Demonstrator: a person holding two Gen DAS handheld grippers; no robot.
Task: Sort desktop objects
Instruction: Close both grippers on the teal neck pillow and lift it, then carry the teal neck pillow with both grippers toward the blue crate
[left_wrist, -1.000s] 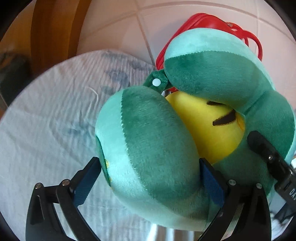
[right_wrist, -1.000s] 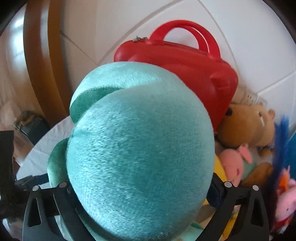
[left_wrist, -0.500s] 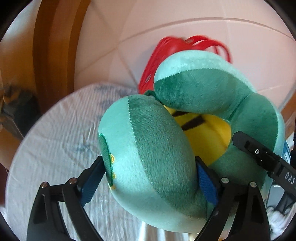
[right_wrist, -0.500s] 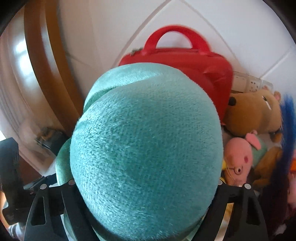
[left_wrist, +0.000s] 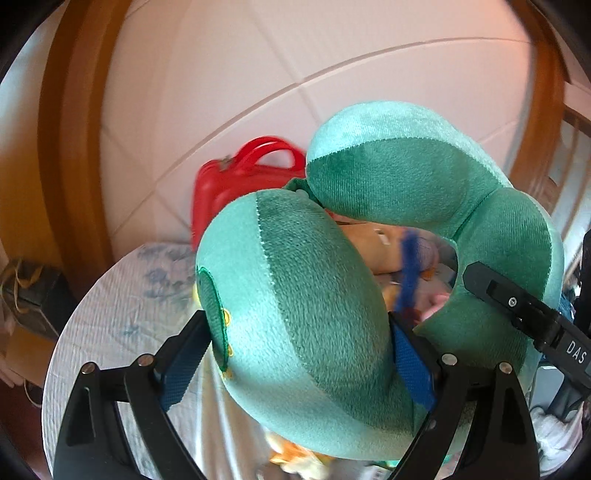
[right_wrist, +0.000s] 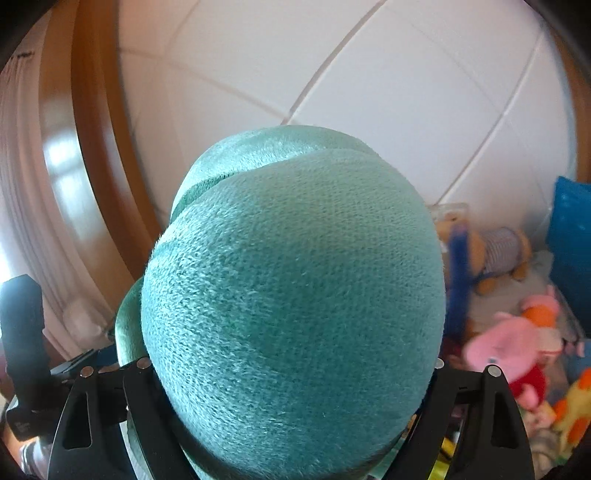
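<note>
Two grippers clamp one green U-shaped neck pillow (left_wrist: 332, 295), lifted clear of the white quilted tabletop (left_wrist: 122, 317): left gripper (left_wrist: 299, 354) squeezes one arm between its blue pads (left_wrist: 181, 360), right gripper (right_wrist: 291, 384) grips the bulging teal end that fills its view, with the right finger also at 3 o'clock in the left view. Red handled case (left_wrist: 229, 184) sits at 11 o'clock behind the pillow against the tiled wall (left_wrist: 258, 74); plush toys (right_wrist: 509, 347) pile at 4 o'clock in the right view.

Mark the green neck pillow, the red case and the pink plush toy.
green neck pillow (left_wrist: 317, 314), left wrist view, near lobe.
red case (left_wrist: 225, 192), left wrist view, front face.
pink plush toy (right_wrist: 506, 347), right wrist view, head.
</note>
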